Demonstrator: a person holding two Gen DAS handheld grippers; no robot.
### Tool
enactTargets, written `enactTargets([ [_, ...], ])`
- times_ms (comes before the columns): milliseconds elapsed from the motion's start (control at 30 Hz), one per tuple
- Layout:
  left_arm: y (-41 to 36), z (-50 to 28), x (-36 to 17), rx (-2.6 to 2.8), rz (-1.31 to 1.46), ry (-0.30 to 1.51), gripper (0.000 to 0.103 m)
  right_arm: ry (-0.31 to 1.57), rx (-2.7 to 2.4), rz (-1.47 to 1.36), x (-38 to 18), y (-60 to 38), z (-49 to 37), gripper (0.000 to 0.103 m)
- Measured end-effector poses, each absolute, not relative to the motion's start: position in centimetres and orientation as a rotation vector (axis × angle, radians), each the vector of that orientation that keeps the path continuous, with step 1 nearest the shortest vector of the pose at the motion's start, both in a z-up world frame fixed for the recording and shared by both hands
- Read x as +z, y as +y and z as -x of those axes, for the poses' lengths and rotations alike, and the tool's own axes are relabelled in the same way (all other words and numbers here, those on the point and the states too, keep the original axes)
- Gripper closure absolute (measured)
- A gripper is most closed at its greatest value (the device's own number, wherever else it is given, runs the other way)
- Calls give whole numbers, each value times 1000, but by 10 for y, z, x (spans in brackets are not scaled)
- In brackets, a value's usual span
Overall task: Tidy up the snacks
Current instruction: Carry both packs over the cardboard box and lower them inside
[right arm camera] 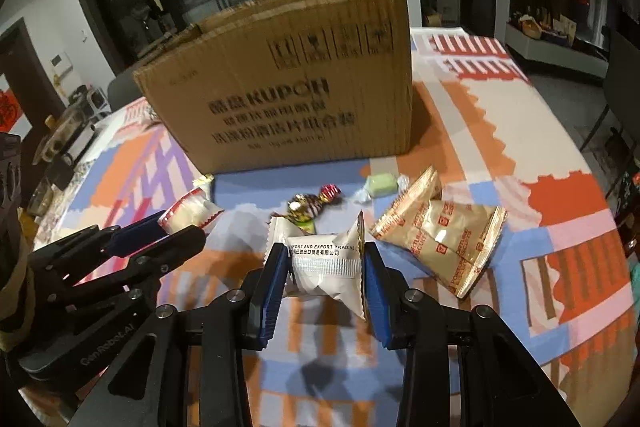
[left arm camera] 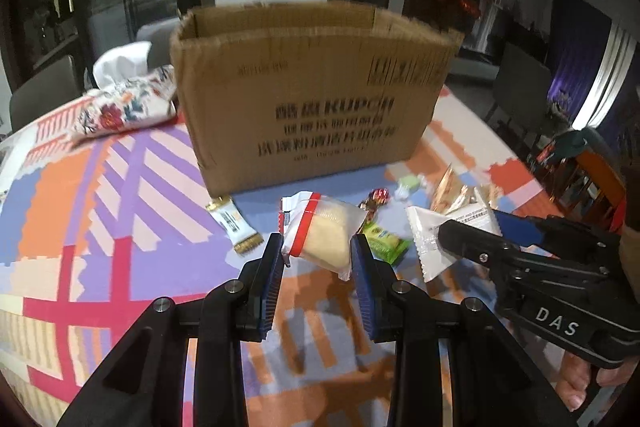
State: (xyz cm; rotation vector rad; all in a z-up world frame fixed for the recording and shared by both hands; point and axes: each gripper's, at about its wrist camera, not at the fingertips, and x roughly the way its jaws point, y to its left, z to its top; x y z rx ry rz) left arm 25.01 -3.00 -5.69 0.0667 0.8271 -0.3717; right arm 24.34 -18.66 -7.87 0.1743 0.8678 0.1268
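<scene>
My left gripper (left arm camera: 316,247) is shut on a clear red-striped packet with a pale cake (left arm camera: 324,233), held just above the table; the packet also shows in the right wrist view (right arm camera: 190,213). My right gripper (right arm camera: 326,259) is shut on a white snack packet (right arm camera: 326,265), also seen in the left wrist view (left arm camera: 432,241). An open brown cardboard box (left arm camera: 312,95) stands behind the snacks, also in the right wrist view (right arm camera: 288,87). On the table lie a white-and-gold bar (left arm camera: 236,227), a green packet (left arm camera: 386,243), foil candies (right arm camera: 316,203), a pale green candy (right arm camera: 380,185) and gold packets (right arm camera: 444,235).
A colourful patterned tablecloth (left arm camera: 100,207) covers the table. A floral tissue pack (left arm camera: 120,103) lies left of the box. Dark chairs (left arm camera: 520,87) stand around the table, with glass cabinets and red ornaments behind.
</scene>
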Motion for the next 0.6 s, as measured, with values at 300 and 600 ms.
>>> enactTargets([
  [300,-21,-244,-8,-364,-47,756,70,759,155,-159,-32,-180,-235,64],
  [600,-17,-257,49,-369,-44,685,70,657,182,-147,21,-179,-251,64],
])
